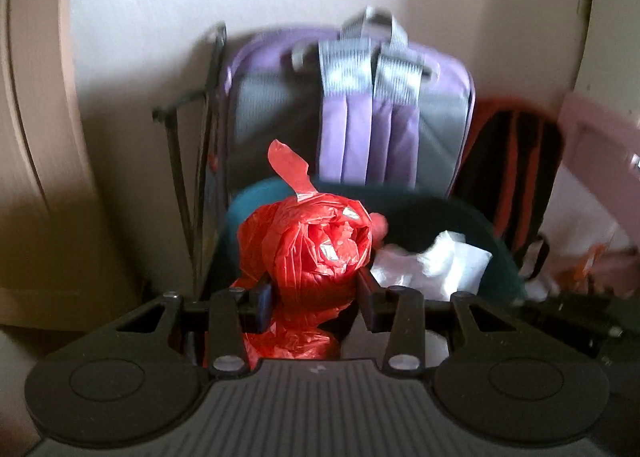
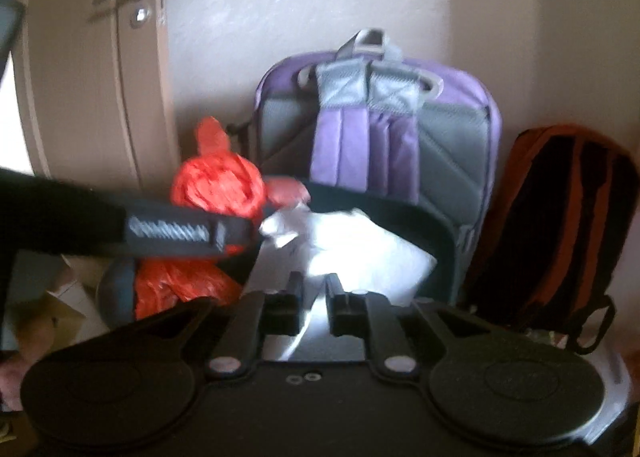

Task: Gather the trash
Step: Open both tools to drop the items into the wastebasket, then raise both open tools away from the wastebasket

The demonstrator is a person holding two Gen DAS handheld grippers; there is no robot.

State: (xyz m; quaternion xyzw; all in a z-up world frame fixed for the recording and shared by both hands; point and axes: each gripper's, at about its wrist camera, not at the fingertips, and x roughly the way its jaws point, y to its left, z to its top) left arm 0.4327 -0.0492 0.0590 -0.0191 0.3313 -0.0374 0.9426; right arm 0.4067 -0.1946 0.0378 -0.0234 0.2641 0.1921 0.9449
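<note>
A crumpled red plastic bag [image 1: 312, 253] sits between the fingers of my left gripper [image 1: 316, 297], which is shut on it just above a dark teal bin [image 1: 440, 213]. White crumpled paper and plastic [image 1: 432, 261] lie inside the bin. In the right wrist view the red bag [image 2: 216, 185] hangs at the left, with the left tool's dark body [image 2: 172, 235] crossing in front of it. My right gripper [image 2: 315, 293] is over the bin's [image 2: 420, 213] mouth. Its jaws stand a narrow gap apart, and white trash [image 2: 360, 249] shows through and beyond the gap.
A purple and grey backpack [image 2: 380, 129] leans on the wall right behind the bin. An orange and black backpack [image 2: 560, 217] stands to its right. A door [image 2: 92, 77] with a metal handle is at the left. Something pink [image 1: 592, 177] sits at the far right.
</note>
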